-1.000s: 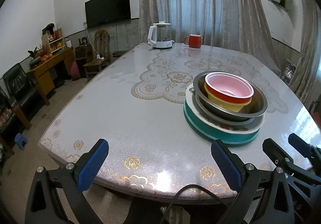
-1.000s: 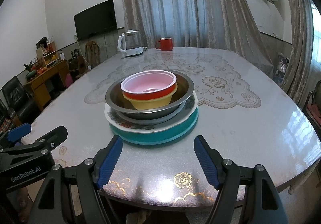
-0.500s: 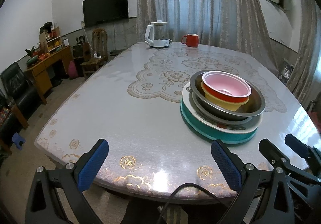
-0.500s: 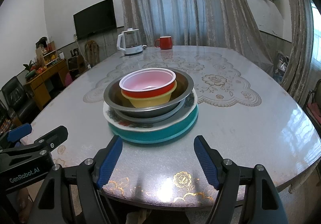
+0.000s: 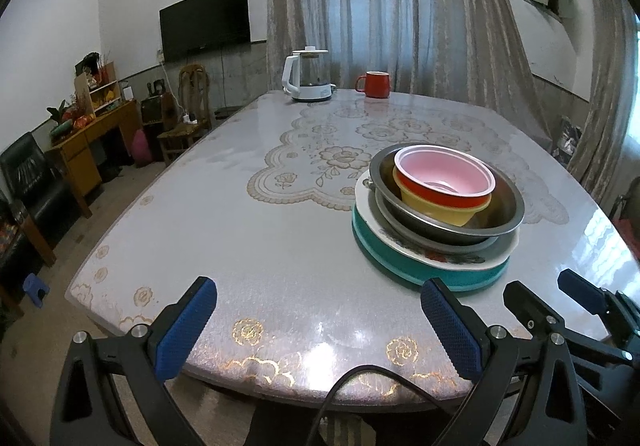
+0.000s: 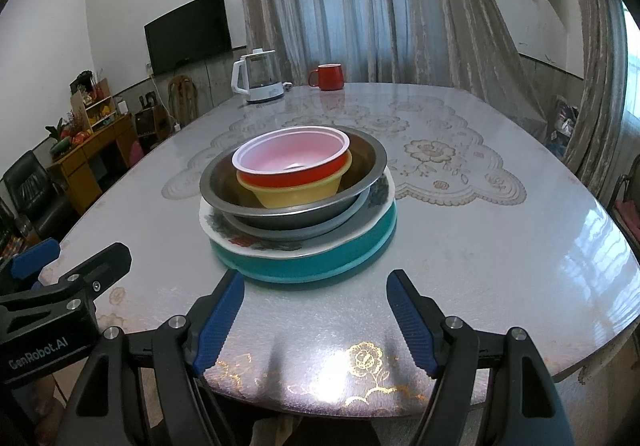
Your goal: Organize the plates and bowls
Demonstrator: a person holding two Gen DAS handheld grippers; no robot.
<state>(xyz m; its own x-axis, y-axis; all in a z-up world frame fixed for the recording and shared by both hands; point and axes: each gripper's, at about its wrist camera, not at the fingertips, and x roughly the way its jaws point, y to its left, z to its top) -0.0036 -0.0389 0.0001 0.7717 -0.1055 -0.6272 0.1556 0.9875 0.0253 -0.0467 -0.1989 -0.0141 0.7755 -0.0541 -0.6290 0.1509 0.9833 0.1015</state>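
Observation:
One stack of dishes stands on the table point(image 5: 240, 238): a teal plate point(image 6: 320, 266) at the bottom, a white floral plate point(image 6: 376, 202), a steel bowl point(image 6: 296, 220), a yellow bowl point(image 6: 296, 196) and a red bowl point(image 6: 288, 154) with a pink inside on top. In the left wrist view the same stack shows its teal plate point(image 5: 404, 262) and red bowl point(image 5: 444, 178) to the right. My left gripper point(image 5: 320, 322) hangs open over the near table edge, left of the stack. My right gripper point(image 6: 316, 302) is open just in front of the stack, holding nothing.
A white kettle point(image 5: 306, 74) and a red mug point(image 5: 374, 84) stand at the table's far edge before the curtains. A wooden chair point(image 5: 188, 114), a desk point(image 5: 92, 142) and a black armchair point(image 5: 36, 182) are left of the table.
Both views have drifted slightly; the stack sits a little lower and closer in the frames. Both grippers stay open and hold nothing.

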